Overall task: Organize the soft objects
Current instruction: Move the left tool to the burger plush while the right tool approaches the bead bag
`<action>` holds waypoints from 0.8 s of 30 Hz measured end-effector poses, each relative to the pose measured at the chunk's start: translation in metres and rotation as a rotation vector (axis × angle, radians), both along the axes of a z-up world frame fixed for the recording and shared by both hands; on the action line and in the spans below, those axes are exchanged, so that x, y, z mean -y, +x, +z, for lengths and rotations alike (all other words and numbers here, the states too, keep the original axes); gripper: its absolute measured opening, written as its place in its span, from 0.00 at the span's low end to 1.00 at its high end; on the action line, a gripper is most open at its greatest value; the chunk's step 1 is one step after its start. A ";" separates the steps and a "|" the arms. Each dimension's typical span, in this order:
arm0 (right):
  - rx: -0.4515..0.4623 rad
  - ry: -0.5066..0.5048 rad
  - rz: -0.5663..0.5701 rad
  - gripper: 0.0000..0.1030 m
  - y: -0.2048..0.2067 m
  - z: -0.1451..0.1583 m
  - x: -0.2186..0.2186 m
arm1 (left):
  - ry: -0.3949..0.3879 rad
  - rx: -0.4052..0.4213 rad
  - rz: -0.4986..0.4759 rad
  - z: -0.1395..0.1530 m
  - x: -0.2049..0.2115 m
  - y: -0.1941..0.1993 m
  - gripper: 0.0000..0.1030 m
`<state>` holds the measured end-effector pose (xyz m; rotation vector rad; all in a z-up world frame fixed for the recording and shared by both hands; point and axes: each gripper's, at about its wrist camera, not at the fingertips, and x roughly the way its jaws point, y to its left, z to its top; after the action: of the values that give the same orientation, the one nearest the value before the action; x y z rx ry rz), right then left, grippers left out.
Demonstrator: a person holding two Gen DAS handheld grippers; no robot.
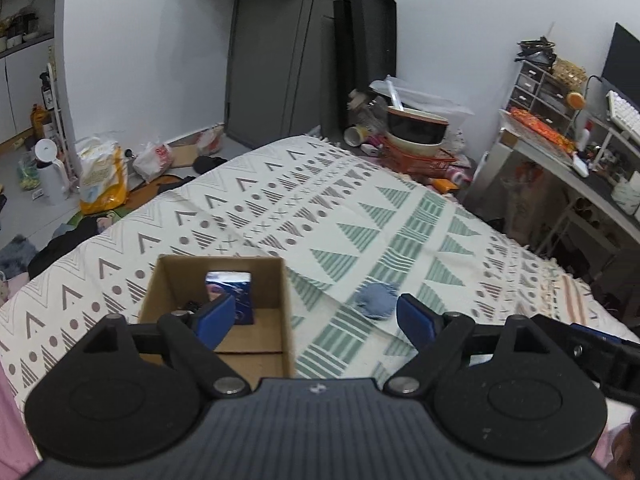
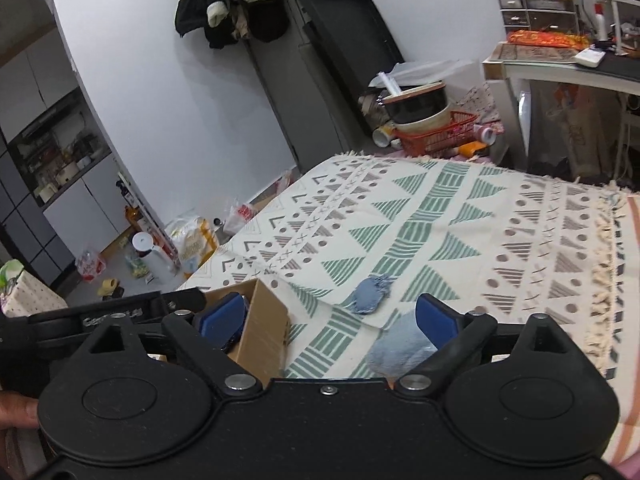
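Note:
An open cardboard box (image 1: pixel 280 300) sits on the patterned bedspread (image 1: pixel 360 208), with a blue printed pack (image 1: pixel 230 292) and a dark item inside. A small blue denim piece (image 1: pixel 376 300) lies right of the box. My left gripper (image 1: pixel 316 320) is open above the box's right wall, nothing between its pads. In the right wrist view, the box (image 2: pixel 260 328) is at lower left and the denim piece (image 2: pixel 370 294) lies ahead. A light blue fluffy cloth (image 2: pixel 400 350) lies by the right finger. My right gripper (image 2: pixel 330 316) is open and holds nothing.
Beyond the bed's far end stand stacked bowls (image 1: pixel 416 128) on an orange basket, dark boards leaning on the wall, and a desk (image 1: pixel 560 160) at the right. Bags (image 1: pixel 100 176) and a white jug clutter the floor at the left. A hand (image 2: pixel 16 408) shows at the left edge.

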<state>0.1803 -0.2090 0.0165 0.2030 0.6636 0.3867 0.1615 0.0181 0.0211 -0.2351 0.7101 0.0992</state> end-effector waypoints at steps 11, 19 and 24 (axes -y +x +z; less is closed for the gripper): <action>-0.142 0.046 -0.079 0.90 -0.002 0.000 0.054 | -0.028 -0.018 -0.012 0.018 0.033 -0.007 0.86; -0.238 0.117 -0.207 0.90 -0.006 -0.010 0.080 | -0.067 -0.016 -0.065 0.010 0.056 -0.005 0.86; -0.299 0.164 -0.257 0.90 -0.004 -0.033 0.091 | -0.087 -0.033 -0.071 -0.005 0.064 -0.001 0.86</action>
<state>0.1760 -0.3000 -0.0162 0.5037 0.8881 0.1629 0.1601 -0.0459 0.0160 -0.2920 0.7559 0.0045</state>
